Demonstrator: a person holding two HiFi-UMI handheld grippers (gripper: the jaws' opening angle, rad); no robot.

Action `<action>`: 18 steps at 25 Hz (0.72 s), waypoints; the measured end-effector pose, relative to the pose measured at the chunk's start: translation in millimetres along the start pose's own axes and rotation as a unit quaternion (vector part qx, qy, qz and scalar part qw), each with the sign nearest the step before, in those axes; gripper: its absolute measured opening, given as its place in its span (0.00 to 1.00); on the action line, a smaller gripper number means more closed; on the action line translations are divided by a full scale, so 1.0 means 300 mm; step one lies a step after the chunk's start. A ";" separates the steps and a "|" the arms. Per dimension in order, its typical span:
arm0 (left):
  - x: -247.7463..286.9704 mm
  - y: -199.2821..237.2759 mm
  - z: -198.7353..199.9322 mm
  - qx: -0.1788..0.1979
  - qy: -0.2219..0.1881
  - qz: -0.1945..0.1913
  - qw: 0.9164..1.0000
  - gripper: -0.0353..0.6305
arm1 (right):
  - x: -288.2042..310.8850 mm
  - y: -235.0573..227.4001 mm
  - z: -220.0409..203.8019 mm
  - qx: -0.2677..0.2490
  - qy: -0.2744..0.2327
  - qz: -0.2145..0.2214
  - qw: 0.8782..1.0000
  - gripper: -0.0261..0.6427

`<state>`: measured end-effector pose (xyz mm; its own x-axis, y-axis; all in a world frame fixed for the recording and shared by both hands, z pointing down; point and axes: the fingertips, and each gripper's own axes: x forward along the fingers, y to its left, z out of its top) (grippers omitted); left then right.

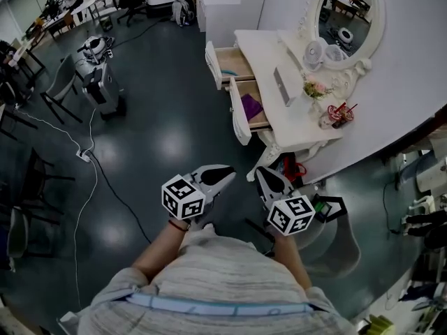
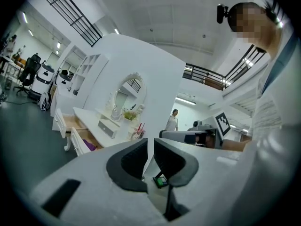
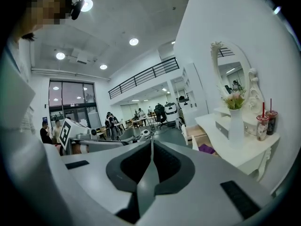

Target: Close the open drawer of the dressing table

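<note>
While near drawer and far drawer jut out | floor before them open

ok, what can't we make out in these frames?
- Purple item in the near drawer: head view, too small to identify.
- Far drawer, rear part: head view, hidden under the top of the dressing table.
- Red thing below that table: head view, mostly covered by its top.

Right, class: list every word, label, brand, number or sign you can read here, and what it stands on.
None can be read.
The left marker cube and the right marker cube carry only black-and-white square patterns, no letters.
Any print on the cups on the dressing table is too small to tell.
</note>
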<state>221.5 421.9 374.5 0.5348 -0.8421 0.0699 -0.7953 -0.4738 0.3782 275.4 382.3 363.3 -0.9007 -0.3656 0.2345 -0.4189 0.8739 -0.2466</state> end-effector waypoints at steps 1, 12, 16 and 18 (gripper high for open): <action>-0.008 0.019 0.005 0.000 -0.001 -0.001 1.000 0.13 | 0.024 0.008 0.003 0.000 0.000 0.001 1.000 0.06; -0.028 0.213 0.043 -0.019 -0.020 0.018 0.999 0.13 | 0.240 -0.002 0.038 -0.021 0.019 0.020 0.999 0.06; 0.017 0.312 0.070 -0.021 -0.018 0.029 0.999 0.13 | 0.344 -0.053 0.063 -0.029 0.024 0.032 0.999 0.06; 0.052 0.372 0.096 -0.020 -0.017 0.036 0.999 0.13 | 0.400 -0.094 0.089 -0.032 0.023 0.037 0.999 0.06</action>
<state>133.0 348.4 391.3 0.4664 -0.8820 0.0672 -0.8187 -0.4017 0.4103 176.2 305.2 373.4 -0.9221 -0.2857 0.2608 -0.3419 0.9174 -0.2038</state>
